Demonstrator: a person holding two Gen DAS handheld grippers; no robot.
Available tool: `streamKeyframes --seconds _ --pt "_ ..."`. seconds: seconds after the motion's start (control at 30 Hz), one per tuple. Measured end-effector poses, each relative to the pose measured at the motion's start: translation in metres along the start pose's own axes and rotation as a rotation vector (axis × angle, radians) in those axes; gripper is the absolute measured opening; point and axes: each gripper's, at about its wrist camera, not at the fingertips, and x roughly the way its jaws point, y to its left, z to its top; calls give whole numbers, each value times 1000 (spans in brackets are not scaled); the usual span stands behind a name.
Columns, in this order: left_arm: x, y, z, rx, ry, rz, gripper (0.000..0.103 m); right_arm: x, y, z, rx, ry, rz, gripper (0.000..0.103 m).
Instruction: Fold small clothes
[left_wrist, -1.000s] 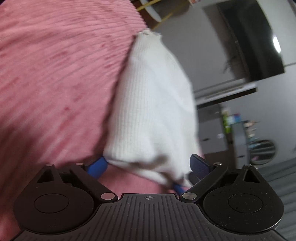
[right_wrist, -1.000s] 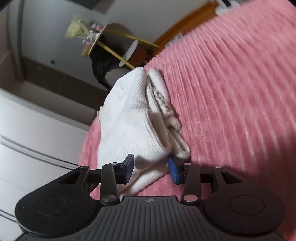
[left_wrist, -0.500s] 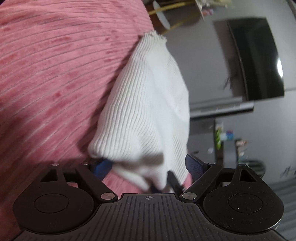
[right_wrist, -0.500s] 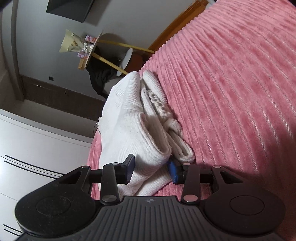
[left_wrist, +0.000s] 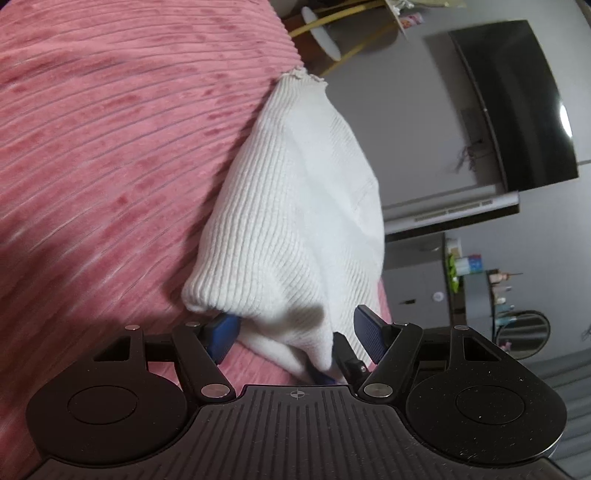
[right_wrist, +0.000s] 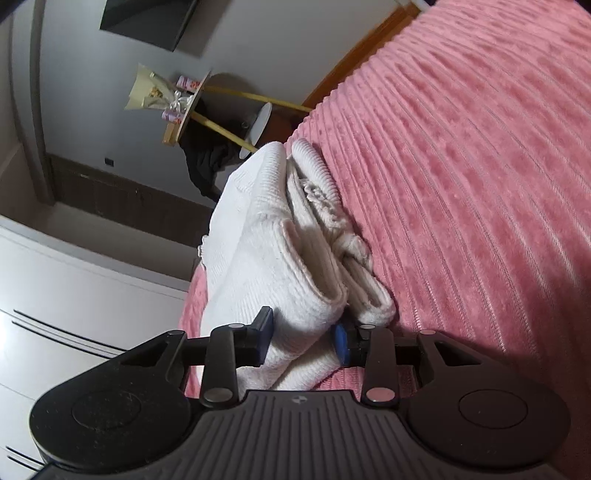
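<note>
Both jaws around one folded white garment (left_wrist: 291, 221) (pink bedspread (left_wrist: 110, 147)).

The left gripper (left_wrist: 295, 332) has a black ribbed housing with a small crosshair mark at its top centre. Round black discs sit at 8 and 4 o'clock, each with a raised inner circle. Black linkage arms run from silver pivot screws up to blue textured pads (left_wrist: 369, 334). The right gripper (right_wrist: 303, 338) has the same build: dark ribbed body, crosshair mark, two dusty black discs, silver screws on angled black links, and blue pads (right_wrist: 341, 345) on black mounts.
</note>
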Motion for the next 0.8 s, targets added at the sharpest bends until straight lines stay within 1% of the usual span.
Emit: streamKeyframes --seconds 0.1,0.17,0.47,0.63,0.7,0.73,0.8 --pt "-4 -2 1 6 -14 -3 73 0 -1 -1 -16 -4 -13 22" --pt "-3 -2 1 17 -12 11 73 0 -1 -2 -30 -8 -18 22" --pt "2 11 5 -42 -19 -8 73 0 3 -5 -79 -16 -40 22" --pt "11 17 7 -60 -26 3 73 3 2 -5 -46 -22 -35 22" --pt "14 18 7 -53 -27 9 73 4 0 -3 -26 -22 -28 22" --pt "15 18 7 -43 -28 13 72 5 -1 -2 -20 -24 -26 22" --pt "16 16 6 -24 -29 30 63 6 -1 -2 -19 -25 -26 22"
